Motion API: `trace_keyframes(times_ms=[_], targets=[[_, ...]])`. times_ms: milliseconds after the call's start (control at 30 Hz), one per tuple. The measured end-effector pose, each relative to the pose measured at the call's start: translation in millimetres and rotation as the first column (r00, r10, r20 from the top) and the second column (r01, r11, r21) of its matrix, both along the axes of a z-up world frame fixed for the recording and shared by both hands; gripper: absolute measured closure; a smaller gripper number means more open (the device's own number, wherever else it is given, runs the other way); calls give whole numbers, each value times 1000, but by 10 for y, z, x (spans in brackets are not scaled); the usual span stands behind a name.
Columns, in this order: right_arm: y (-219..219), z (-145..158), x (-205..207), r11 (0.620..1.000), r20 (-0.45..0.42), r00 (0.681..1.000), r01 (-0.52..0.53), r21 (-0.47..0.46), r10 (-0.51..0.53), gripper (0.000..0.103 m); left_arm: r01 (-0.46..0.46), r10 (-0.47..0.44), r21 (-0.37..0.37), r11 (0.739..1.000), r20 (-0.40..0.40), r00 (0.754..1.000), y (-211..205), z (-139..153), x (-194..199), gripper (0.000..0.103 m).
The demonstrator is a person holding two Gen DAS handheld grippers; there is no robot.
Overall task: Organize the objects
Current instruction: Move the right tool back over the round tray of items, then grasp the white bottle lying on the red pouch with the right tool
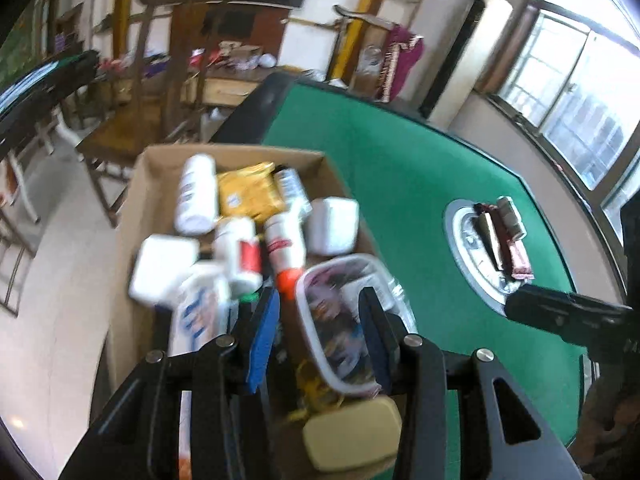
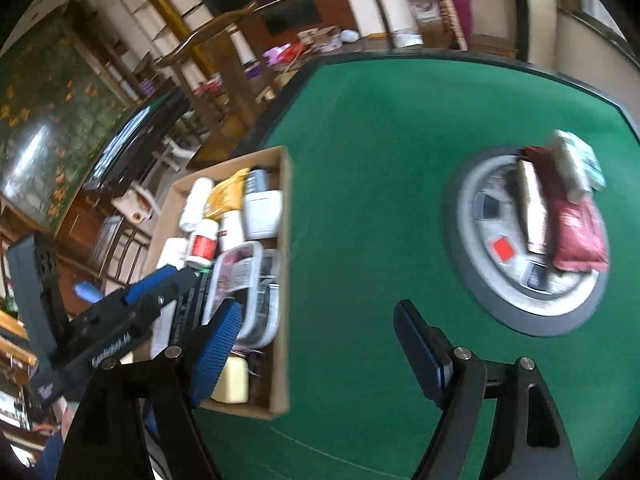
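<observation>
Cardboard box (image 1: 132,216) on green worktop (image 1: 400,184) collects sorted items; left gripper (image 1: 320,344) hovers empty, part-open, above it; right gripper (image 2: 320,344), wide open, faces remaining packets (image 2: 576,236) on the central disc (image 2: 500,304).

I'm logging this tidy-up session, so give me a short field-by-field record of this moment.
surface: green felt table
container: cardboard box at the table's edge, crowded with items
box contents: white bottles, yellow packet, clear plastic tub, cream soap-like bar
table centre: round silver hub bearing a dark red packet and other packs
left hand-held gripper: over the box, partly open, nothing gripped
right hand-held gripper: over the felt beside the box, wide open, empty
</observation>
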State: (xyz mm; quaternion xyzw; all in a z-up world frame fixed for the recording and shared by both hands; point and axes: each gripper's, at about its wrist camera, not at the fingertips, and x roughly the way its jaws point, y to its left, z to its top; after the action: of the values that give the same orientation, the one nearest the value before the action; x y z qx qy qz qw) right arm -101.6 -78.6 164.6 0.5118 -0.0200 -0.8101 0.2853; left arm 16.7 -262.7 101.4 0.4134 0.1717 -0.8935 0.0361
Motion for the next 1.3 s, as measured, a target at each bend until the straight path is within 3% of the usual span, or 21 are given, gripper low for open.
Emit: trace_keyframes(times_ms=[100, 167, 333, 400, 533, 633, 733, 833, 900, 1067, 1300], targets=[[327, -19, -82, 998, -6, 998, 59, 28, -59, 20, -6, 6, 0, 1000, 78, 997, 28, -256, -155, 62], [606, 1, -172, 993, -13, 994, 113, 41, -112, 20, -28, 25, 51, 998, 63, 998, -4, -352, -118, 61], [1199, 140, -455, 972, -51, 974, 224, 71, -221, 20, -58, 55, 31, 998, 86, 995, -13, -341, -42, 58], [1330, 178, -572, 967, -69, 970, 238, 91, -232, 20, -60, 61, -13, 998, 117, 991, 11, -346, 29, 49], [1517, 223, -861, 957, -91, 963, 263, 126, -252, 20, -68, 75, -81, 994, 81, 994, 67, -326, 156, 49], [1581, 232, -1073, 949, -121, 960, 271, 159, -253, 20, -109, 110, -82, 991, 19, 994, 30, -209, 206, 49], [1538, 181, -1339, 946, -138, 964, 253, 202, -228, 20, -93, 90, -95, 991, -35, 995, 59, -162, 131, 49], [1472, 128, -1552, 940, -159, 967, 235, 248, -199, 22, -92, 95, -56, 994, 71, 993, -16, -367, -55, 49], [1456, 108, -1662, 937, -172, 966, 232, 260, -191, 23, -120, 122, -54, 991, 42, 992, -41, -381, 6, 49], [1437, -41, -1911, 935, -140, 975, 205, 288, -171, 26, -123, 127, -51, 991, 63, 990, 44, -405, 224, 49], [1392, -303, -2090, 929, -89, 984, 177, 324, -157, 44, -133, 133, -5, 991, 86, 987, 238, -383, 759, 49]])
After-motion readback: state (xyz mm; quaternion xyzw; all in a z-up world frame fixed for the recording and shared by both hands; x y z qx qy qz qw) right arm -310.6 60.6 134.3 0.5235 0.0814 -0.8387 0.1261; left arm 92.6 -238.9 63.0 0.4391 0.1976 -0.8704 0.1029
